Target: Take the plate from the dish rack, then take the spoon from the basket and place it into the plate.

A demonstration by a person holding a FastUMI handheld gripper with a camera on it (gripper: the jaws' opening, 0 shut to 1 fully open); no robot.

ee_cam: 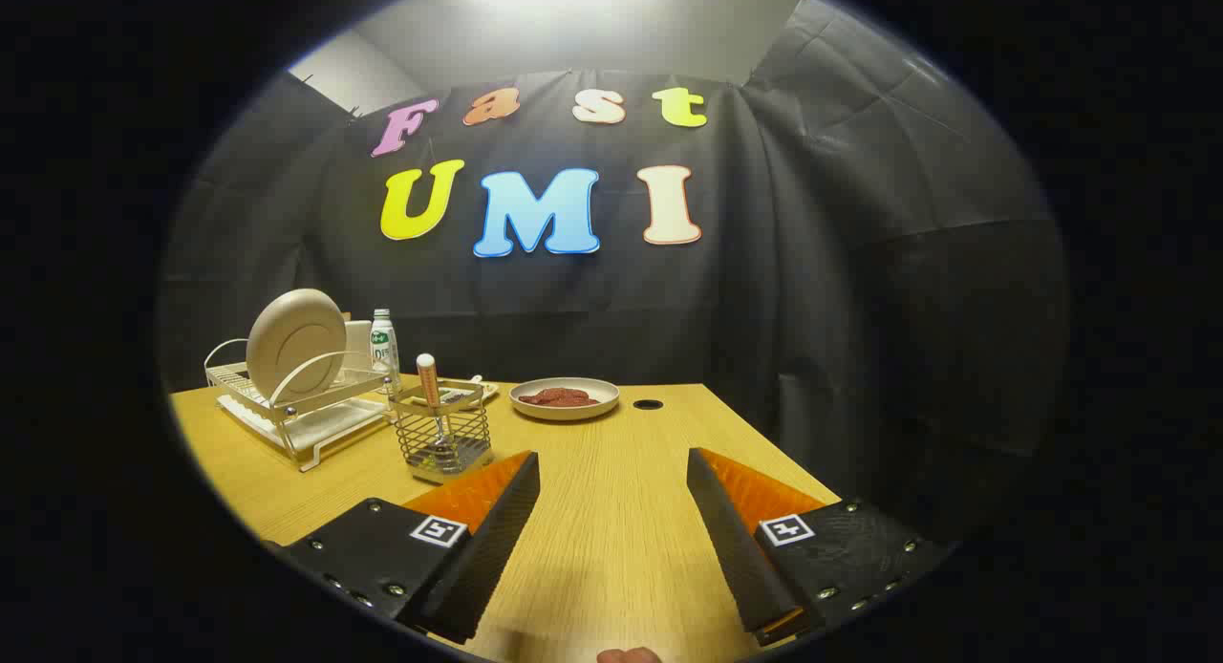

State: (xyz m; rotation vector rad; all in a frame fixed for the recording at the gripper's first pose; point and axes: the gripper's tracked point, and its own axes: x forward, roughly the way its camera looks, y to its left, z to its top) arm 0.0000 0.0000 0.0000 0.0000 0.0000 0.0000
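Plate (296,343) stands upright in dish rack (296,410) at 10 o'clock, well beyond gripper (611,472) (fingers spread, empty). Likely rigid, smooth, breakable: grip the upper rim. Spoon (429,386) waits in wire basket (444,443).

square marker tags on hand-held gripper (612,462) fingers, bottle (384,345) label unreadable

Cream plate (296,343) in white dish rack (287,410); orange-and-black gripper (611,472) spread wide over light woodgrain table (611,548).
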